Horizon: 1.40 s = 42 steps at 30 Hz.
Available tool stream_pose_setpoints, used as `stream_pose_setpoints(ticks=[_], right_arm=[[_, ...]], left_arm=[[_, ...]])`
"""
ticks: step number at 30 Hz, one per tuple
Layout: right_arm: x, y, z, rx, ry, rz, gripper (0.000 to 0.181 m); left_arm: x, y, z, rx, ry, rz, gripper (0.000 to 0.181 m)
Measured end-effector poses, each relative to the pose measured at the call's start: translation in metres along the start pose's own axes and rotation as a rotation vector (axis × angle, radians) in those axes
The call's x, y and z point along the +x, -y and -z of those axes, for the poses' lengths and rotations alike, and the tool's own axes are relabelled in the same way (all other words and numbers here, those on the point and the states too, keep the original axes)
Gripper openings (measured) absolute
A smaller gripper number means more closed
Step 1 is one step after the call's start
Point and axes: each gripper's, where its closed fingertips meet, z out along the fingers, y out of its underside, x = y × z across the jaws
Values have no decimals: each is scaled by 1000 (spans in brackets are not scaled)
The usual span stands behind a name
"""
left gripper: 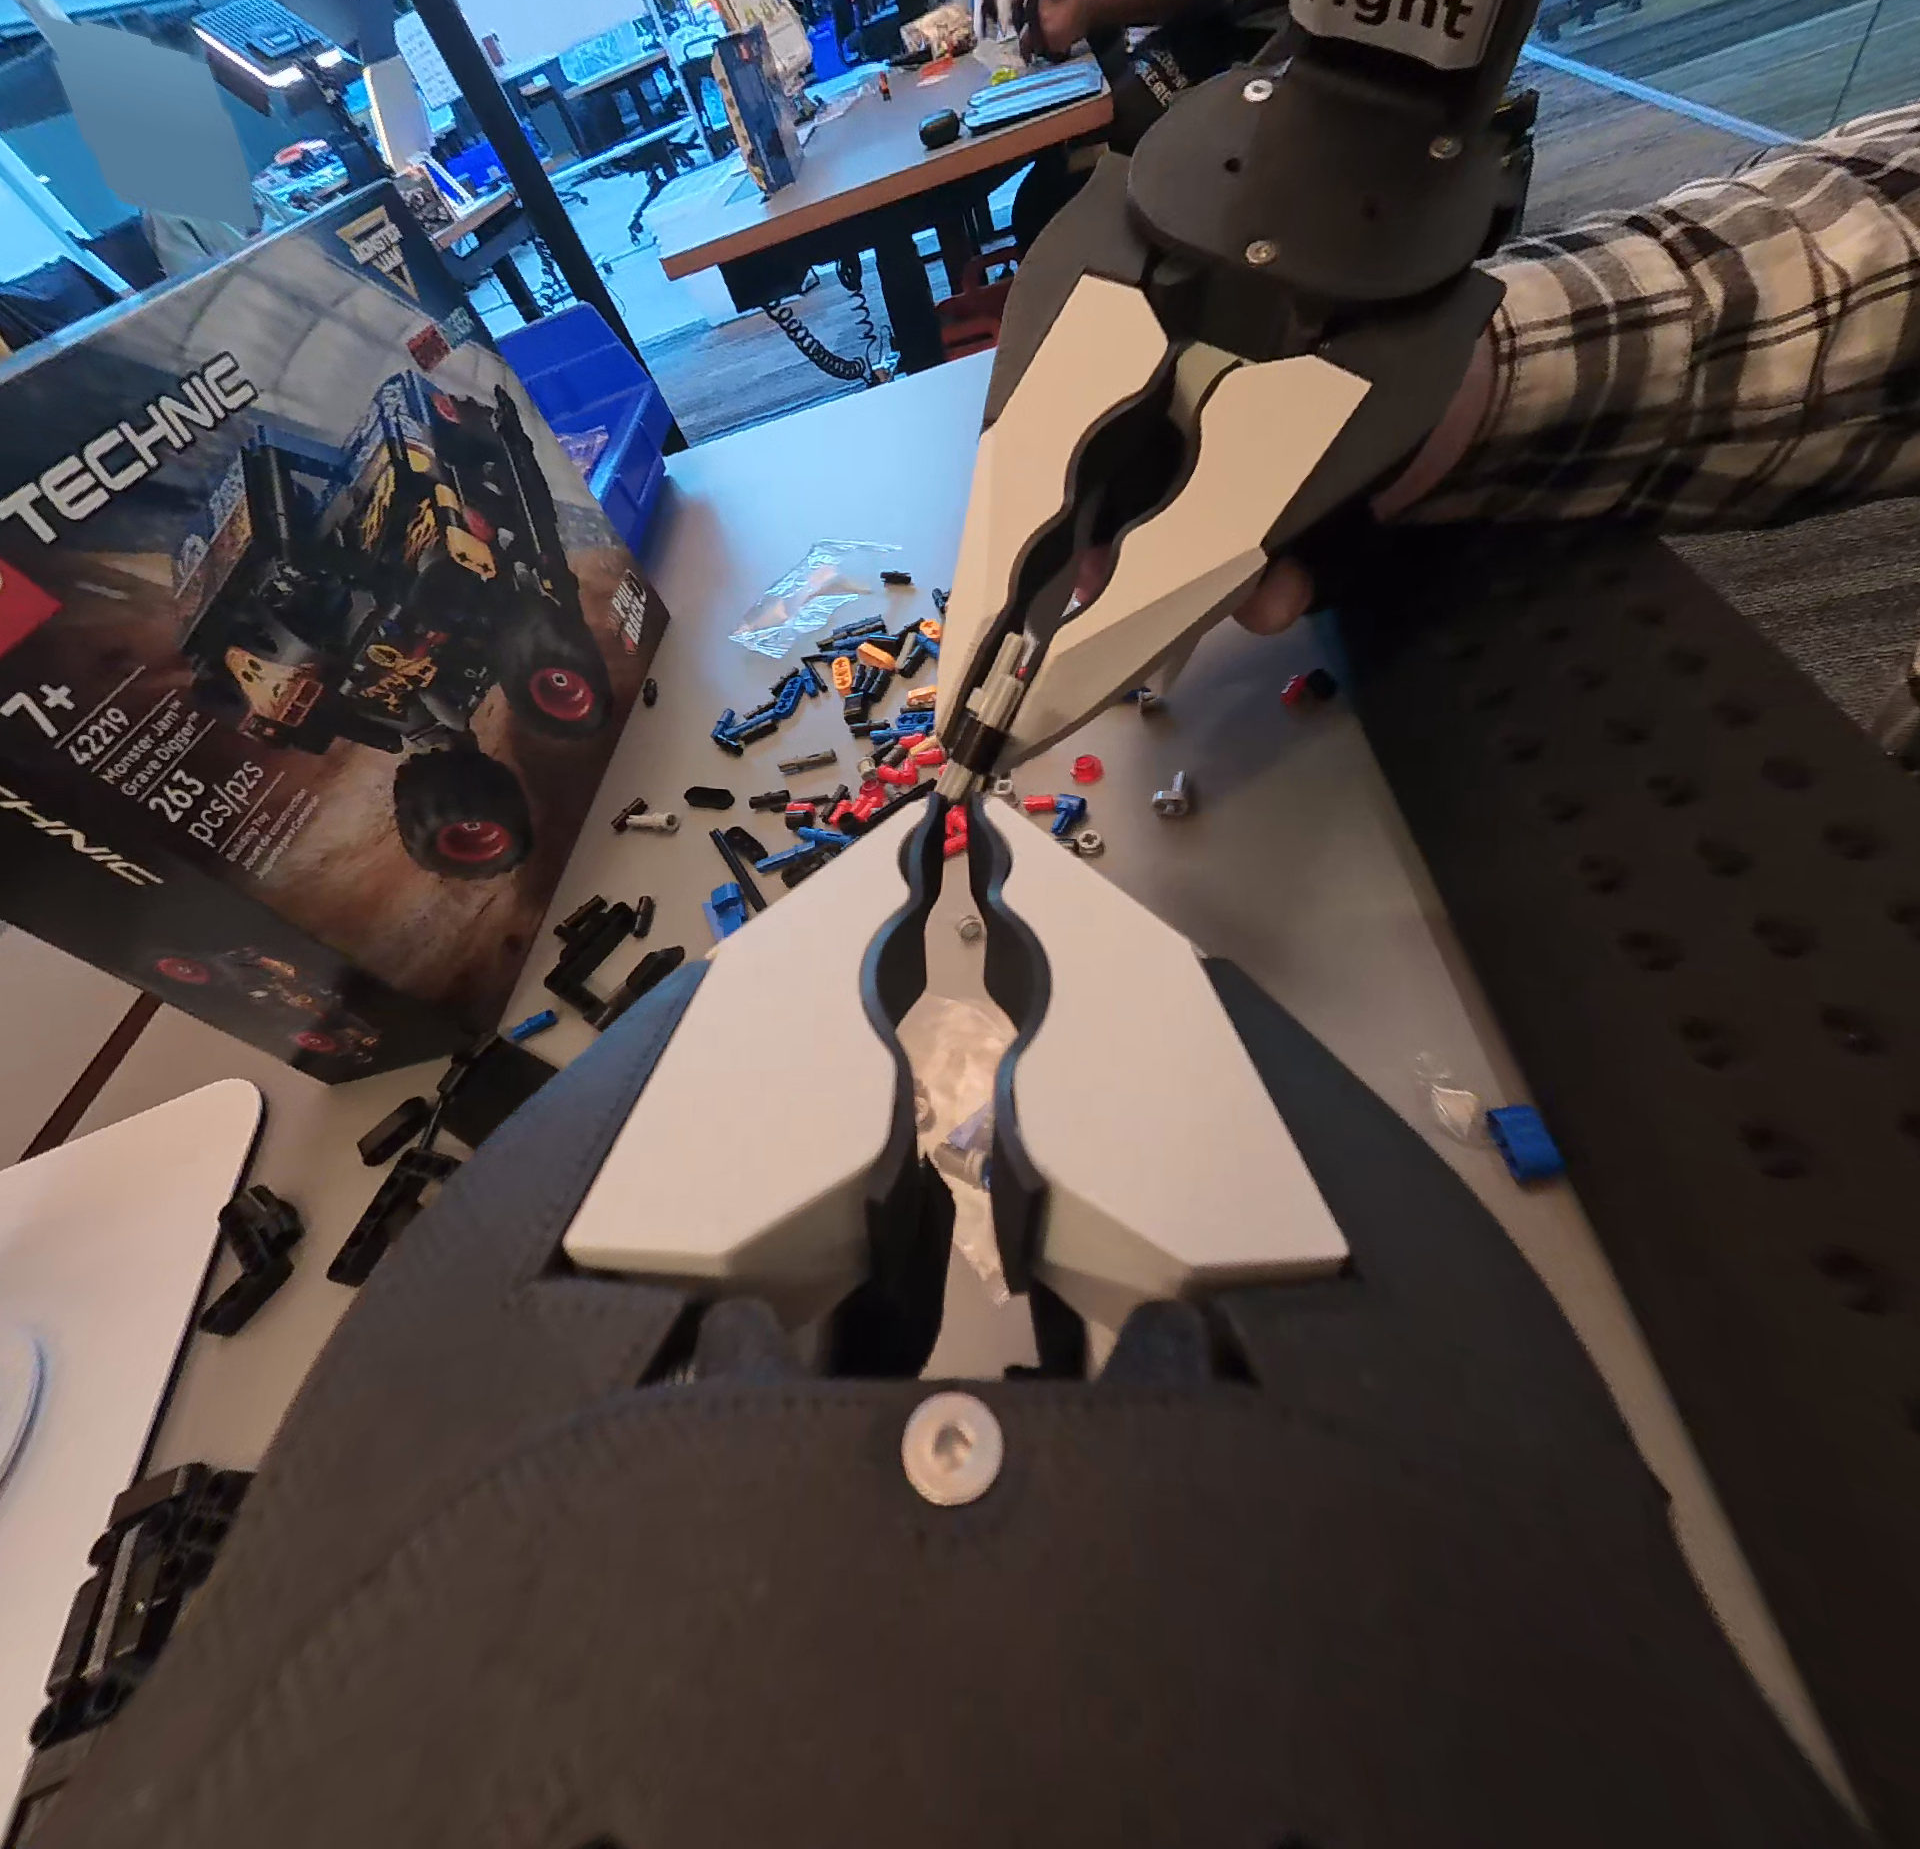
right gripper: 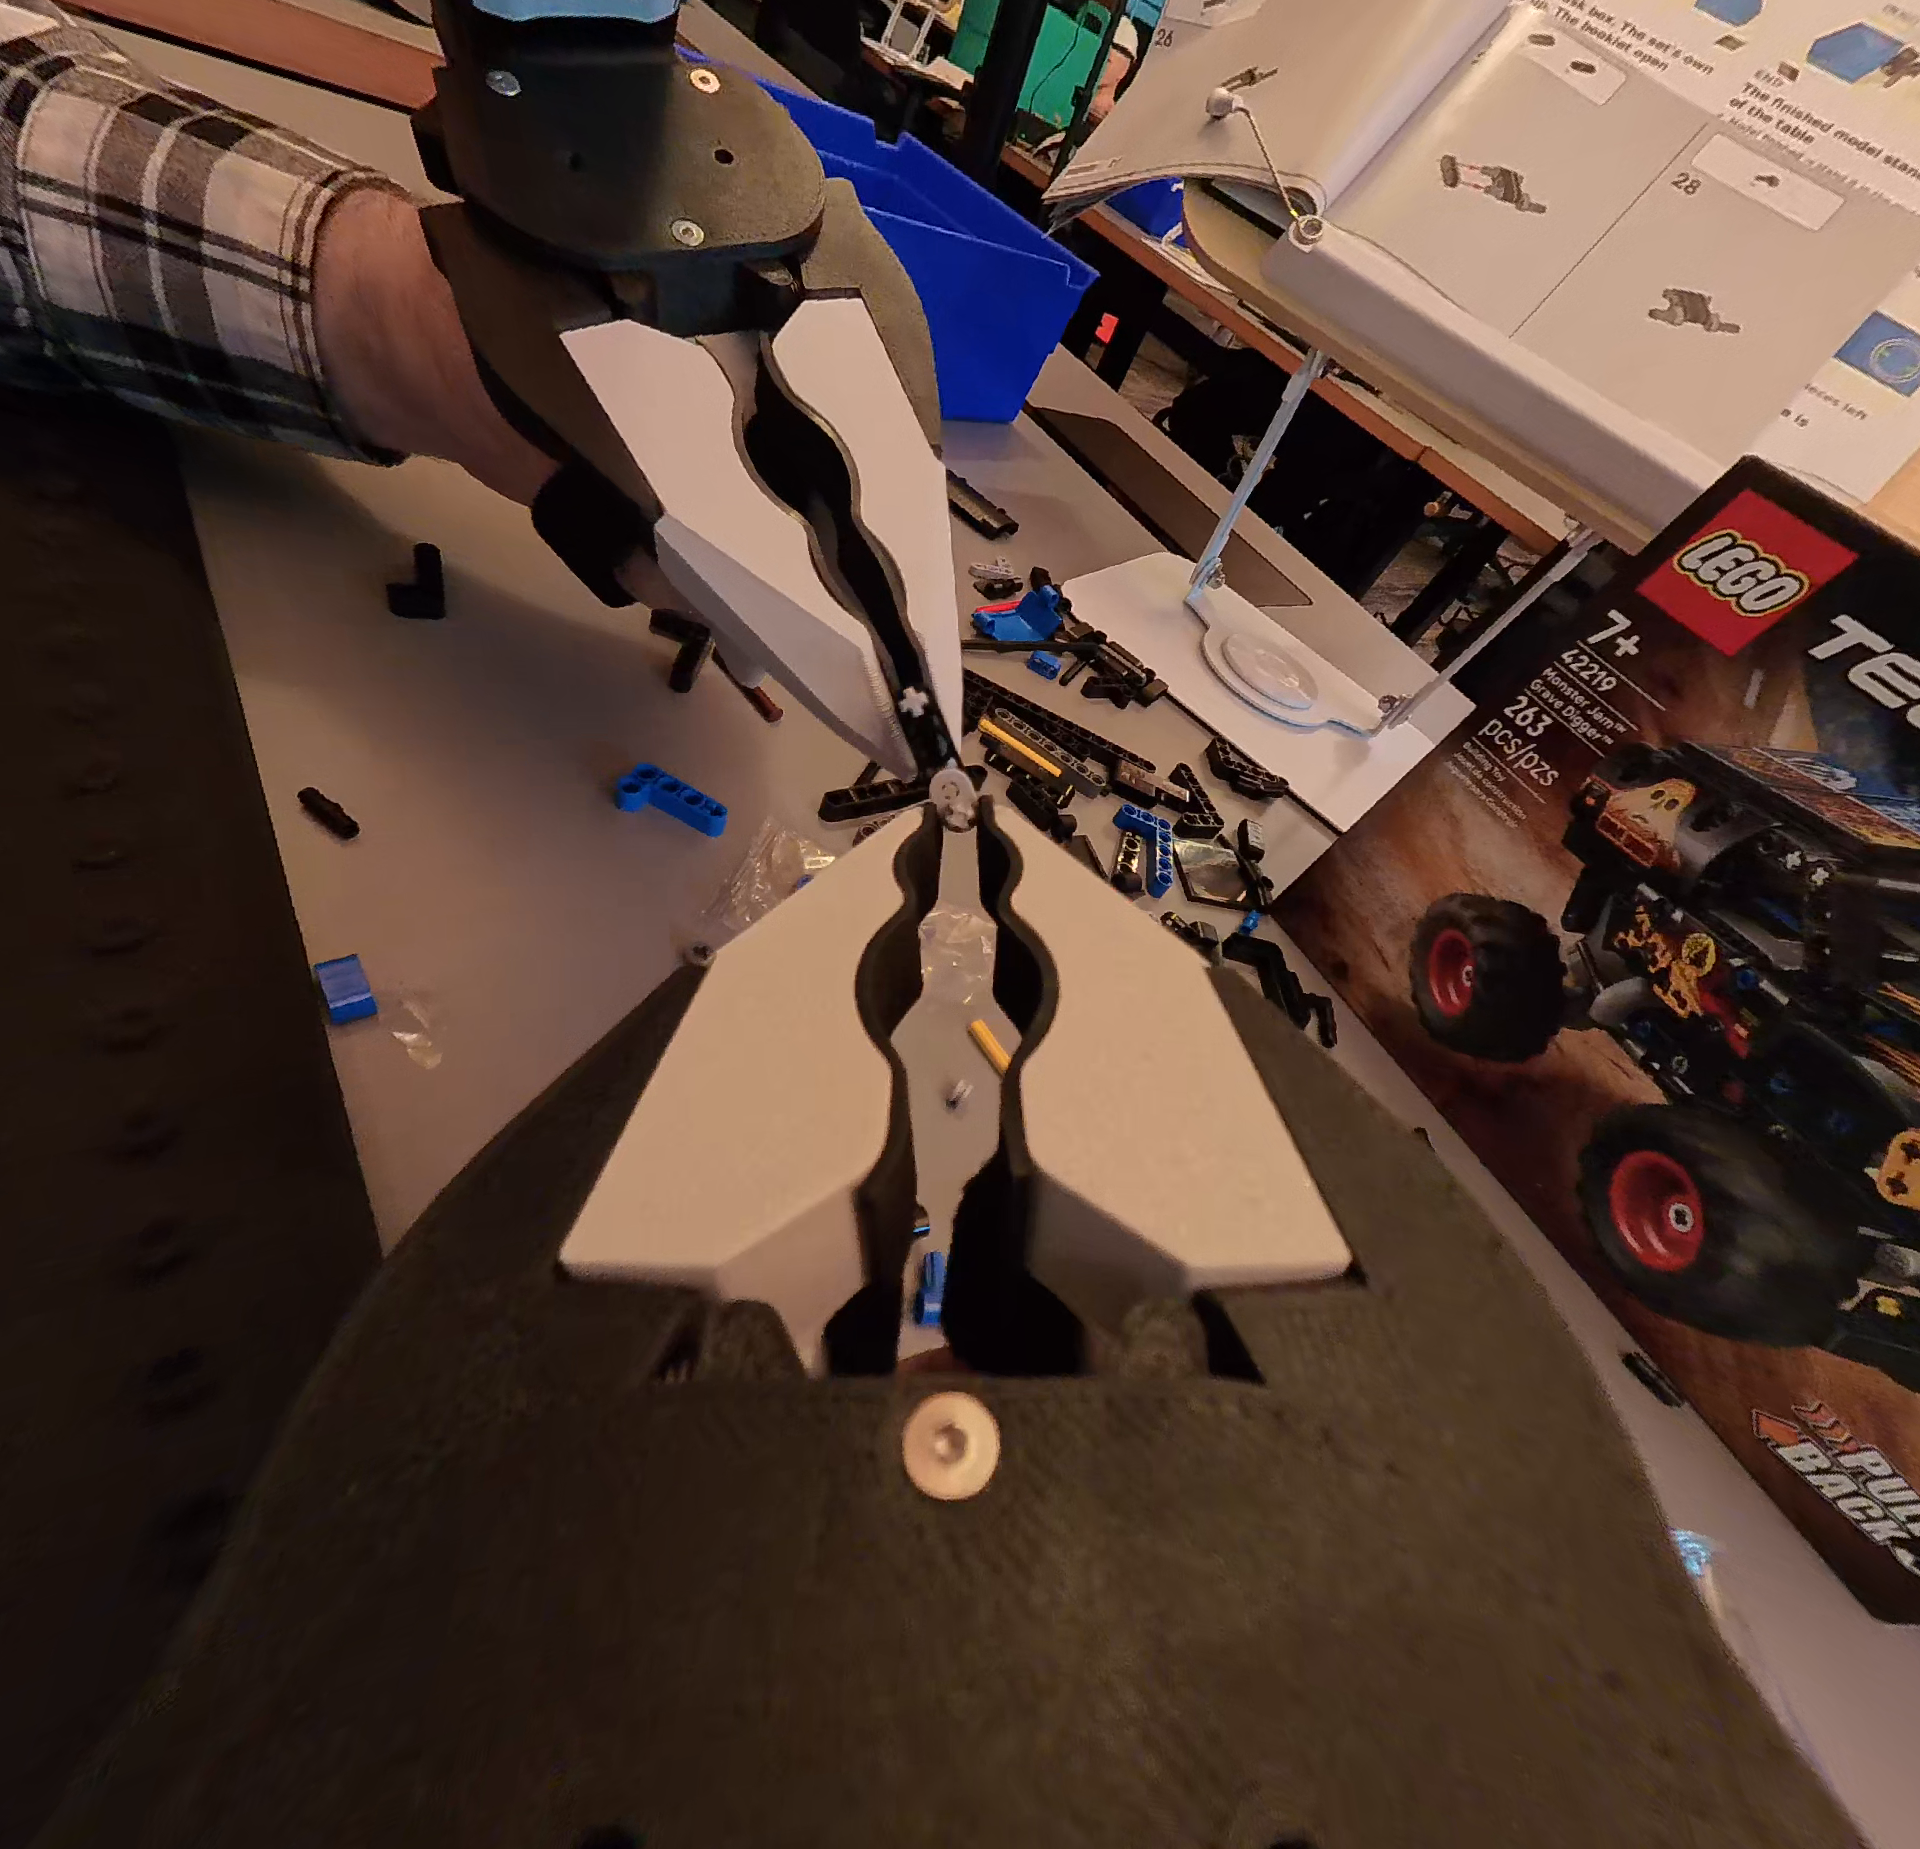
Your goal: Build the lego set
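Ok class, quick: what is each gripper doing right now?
Left gripper: shut on the end of a small grey and black piece.
Right gripper: shut on the same piece, from the opposite end.

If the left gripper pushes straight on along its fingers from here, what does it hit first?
Almost at once, the small grey and black assembly pinched in the right gripper, which meets the left gripper tip to tip. Whether the left tips already touch that piece is unclear. The loose parts on the table lie beyond.
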Motion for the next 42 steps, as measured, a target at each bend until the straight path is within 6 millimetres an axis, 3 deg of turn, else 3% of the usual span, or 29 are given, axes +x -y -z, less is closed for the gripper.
stream_pose_setpoints(ticks=[9,27,33,42], right_arm=[[9,0,-2,-3,-71,20,6],[15,-3,-10,-86,-228,206,5],[13,3,-17,-111,-303,381,5],[17,11,-31,-65,-294,342,7]], left_arm=[[-9,-1,1,5,39,13,1],[-13,1,-6,-57,154,-133,23],[-16,5,-7,-100,247,-293,17],[-15,5,-8,-102,261,-316,6]])
